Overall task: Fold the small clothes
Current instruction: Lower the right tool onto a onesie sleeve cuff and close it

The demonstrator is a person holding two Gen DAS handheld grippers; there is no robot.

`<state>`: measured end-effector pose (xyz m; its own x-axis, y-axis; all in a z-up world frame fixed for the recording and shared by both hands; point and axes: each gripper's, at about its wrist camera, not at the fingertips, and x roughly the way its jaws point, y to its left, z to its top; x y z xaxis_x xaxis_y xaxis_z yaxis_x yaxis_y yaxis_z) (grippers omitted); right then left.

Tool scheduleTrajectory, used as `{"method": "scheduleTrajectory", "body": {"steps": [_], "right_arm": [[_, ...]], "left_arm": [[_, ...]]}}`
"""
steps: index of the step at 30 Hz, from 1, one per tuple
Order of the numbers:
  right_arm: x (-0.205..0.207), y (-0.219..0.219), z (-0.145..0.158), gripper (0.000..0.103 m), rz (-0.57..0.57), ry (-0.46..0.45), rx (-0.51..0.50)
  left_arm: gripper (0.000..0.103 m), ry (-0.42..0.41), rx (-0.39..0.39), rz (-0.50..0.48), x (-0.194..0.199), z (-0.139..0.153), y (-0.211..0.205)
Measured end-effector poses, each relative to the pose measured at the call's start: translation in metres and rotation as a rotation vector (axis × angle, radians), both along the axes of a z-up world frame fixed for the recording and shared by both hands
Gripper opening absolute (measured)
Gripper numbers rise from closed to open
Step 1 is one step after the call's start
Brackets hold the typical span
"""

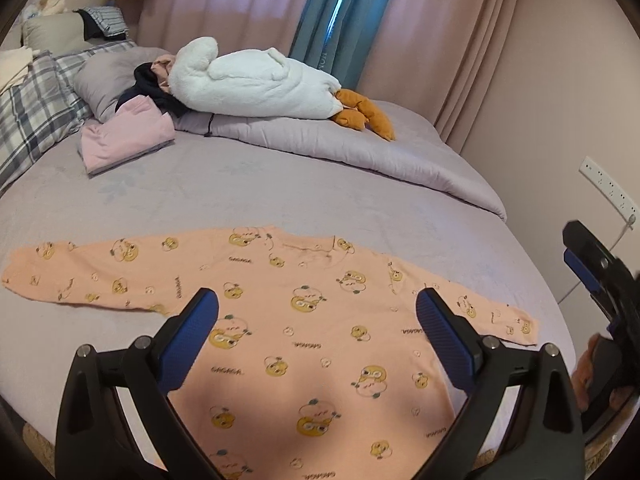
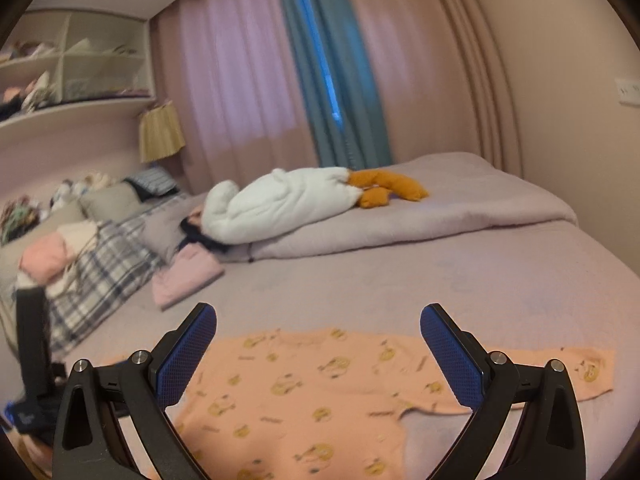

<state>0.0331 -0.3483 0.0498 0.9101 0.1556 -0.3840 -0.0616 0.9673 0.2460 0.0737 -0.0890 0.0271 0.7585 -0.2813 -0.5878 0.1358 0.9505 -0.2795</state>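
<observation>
A small peach long-sleeved shirt (image 1: 304, 320) with yellow cartoon prints lies flat on the lilac bed, both sleeves spread out sideways. It also shows in the right wrist view (image 2: 312, 392). My left gripper (image 1: 318, 308) is open and empty, hovering over the shirt's body. My right gripper (image 2: 318, 324) is open and empty, above the shirt's upper part near the right sleeve. The right gripper's black body shows at the right edge of the left wrist view (image 1: 600, 280).
A folded pink garment (image 1: 124, 136) lies at the back left by plaid pillows (image 1: 32, 104). A white goose plush (image 1: 260, 84) rests on a rolled lilac duvet (image 1: 360, 148). Curtains and a wall stand behind the bed (image 1: 120, 208).
</observation>
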Motion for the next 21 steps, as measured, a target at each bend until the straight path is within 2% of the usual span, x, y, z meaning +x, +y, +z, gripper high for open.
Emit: {"method": "scheduleTrajectory", "body": {"steps": [2,6,9,11,15,18,21], "right_arm": [[0.008,-0.017,-0.005,0.102,-0.037,0.016,0.029],[0.027,-0.055,-0.012,0.094,-0.103,0.074,0.104],[0.033,-0.073,-0.009,0.094,-0.205,0.074,0.064],[0.031,-0.081,-0.013,0.094,-0.214,0.071,0.086],[0.028,-0.104,-0.035,0.091,-0.294,0.137,0.112],[0.023,-0.127,-0.045,0.080,-0.389,0.185,0.126],[0.008,-0.151,-0.055,0.078,-0.472,0.200,0.166]], "left_arm": [[0.099,0.010,0.017,-0.012,0.006,-0.003,-0.009],[0.098,0.038,0.048,-0.030,0.016,-0.007,-0.027],[0.098,0.037,0.059,-0.033,0.020,-0.008,-0.038],[0.098,0.032,0.069,-0.039,0.024,-0.009,-0.046],[0.098,0.066,0.068,-0.051,0.035,-0.018,-0.059],[0.094,0.093,0.046,-0.072,0.042,-0.027,-0.070],[0.087,0.096,0.052,-0.082,0.047,-0.038,-0.083]]}}
